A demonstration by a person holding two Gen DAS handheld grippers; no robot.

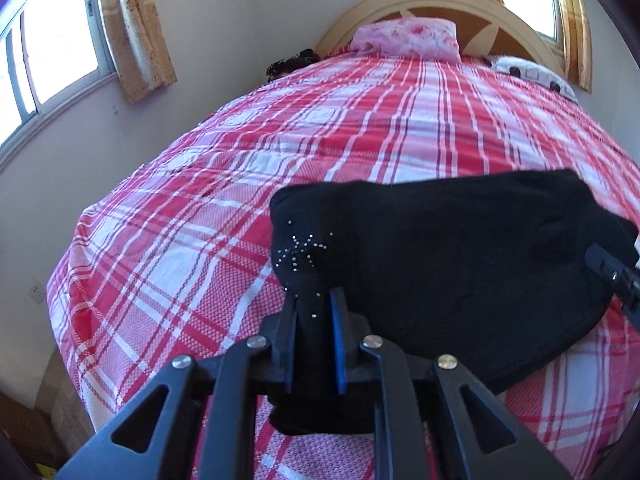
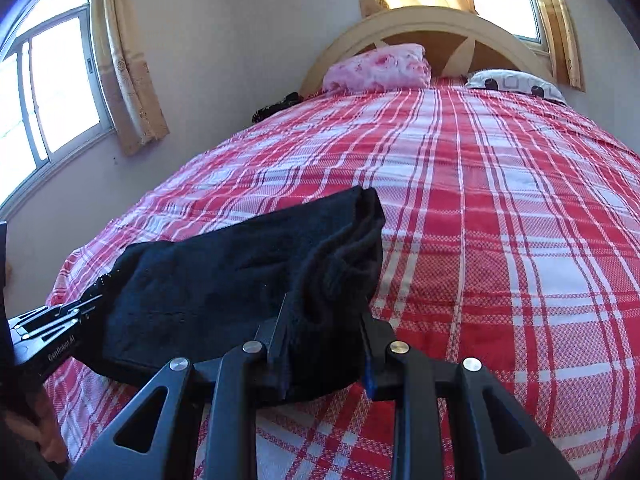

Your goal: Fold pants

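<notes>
Both grippers are carrying the black pants (image 1: pixel 460 248) as a folded bundle over the red plaid bed cover (image 1: pixel 200 200), and most of the bundle is already resting on the cover just ahead of the fingers. The left gripper (image 1: pixel 314 308) is pinching the near left corner, the one with the small rhinestone star (image 1: pixel 304 252) just beyond its fingertips; cloth is filling the narrow gap between its blue pads, so it is reading as clamped on the pants, though loosely. The right gripper (image 2: pixel 324 316) is clamping the thicker stacked edge at the near right end, with its jaws held a little apart by the bunched layers. Each wrist view is catching the other gripper at the far side of the bundle. Judging from this, the step in hand is laying the folded pants down flat. To do it well: keeping both corners level with each other and drawn gently apart so the near edge is landing straight, lowering until the cloth under the fingers is lying on the cover, then letting go of both sides together and backing straight out toward the person, so no layer is dragging. The right end is looking rumpled and thick, likely to spring open. Pink pillow (image 1: pixel 404 38) and headboard (image 1: pixel 440 4) are sitting well beyond, out of the way.
</notes>
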